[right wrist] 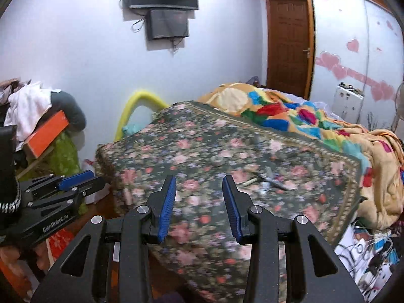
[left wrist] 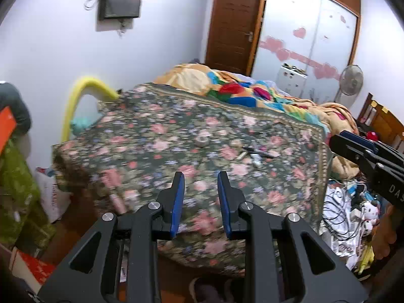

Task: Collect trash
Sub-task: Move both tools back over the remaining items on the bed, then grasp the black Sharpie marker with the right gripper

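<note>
small trash bits [left wrist: 255, 152] (blurry), mid floral bedspread [left wrist: 156, 136]

Bright, even room light; floral bedspread [left wrist: 192, 136] smears with motion blur, and fisheye bending darkens both views' corners.

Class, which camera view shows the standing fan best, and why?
The left wrist view: the standing fan shows its whole round head and pole beside the wardrobe. The right wrist view catches only a sliver at its right edge.
</note>
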Demonstrator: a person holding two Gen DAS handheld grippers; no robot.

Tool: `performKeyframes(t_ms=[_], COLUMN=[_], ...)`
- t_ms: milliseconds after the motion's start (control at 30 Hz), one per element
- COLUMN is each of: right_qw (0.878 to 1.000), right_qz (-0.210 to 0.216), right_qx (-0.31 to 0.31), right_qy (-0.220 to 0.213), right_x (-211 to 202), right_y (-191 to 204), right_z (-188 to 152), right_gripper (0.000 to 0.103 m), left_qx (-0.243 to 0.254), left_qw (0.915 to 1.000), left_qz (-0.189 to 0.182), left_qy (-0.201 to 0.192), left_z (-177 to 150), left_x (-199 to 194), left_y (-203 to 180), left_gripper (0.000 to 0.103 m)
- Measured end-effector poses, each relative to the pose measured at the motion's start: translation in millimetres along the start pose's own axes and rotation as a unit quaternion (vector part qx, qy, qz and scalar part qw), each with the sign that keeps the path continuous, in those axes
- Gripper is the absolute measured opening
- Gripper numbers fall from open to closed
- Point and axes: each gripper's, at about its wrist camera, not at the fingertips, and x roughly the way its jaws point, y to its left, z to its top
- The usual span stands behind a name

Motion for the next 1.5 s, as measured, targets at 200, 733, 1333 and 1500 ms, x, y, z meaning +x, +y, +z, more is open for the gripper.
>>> performKeyframes(t_ms=[200, 733, 1333, 1500], right_qw=[0.999, 0.993, 0.979, 0.976], right_qz=[-0.054, -0.062, 0.008, 0.049], right_qx=[-0.003, 0.027, -0.002, 0.030], right_qy=[-0.003, 0.101, 0.204, 0.209], right_x=[7.9, 153.3, 302.9, 294.6], right_y=[-54.1, -174.0, -203.7, -202.2], right_z=[-1.5, -27.5, -52.5, -57.2], right_gripper=[0.046, 0.083, 0.047, 0.012], left_qx=[0.005, 0.002, 0.019, 0.019], left_qw=[1.0000, 0.9974, 0.9892, 0.9891], left_qz=[-0.003, -0.009, 0.007, 0.000], left_qy=[0.003, 0.071, 0.145, 0.146], left_z=[19.3, 19.8, -15.7, -16.2], left_x=[46.9, 203.5, 299.5, 300.5], left_y=[-36.0, -64.0, -55.9, -64.9], left_gripper=[0.060, 0.072, 0.072, 0.072])
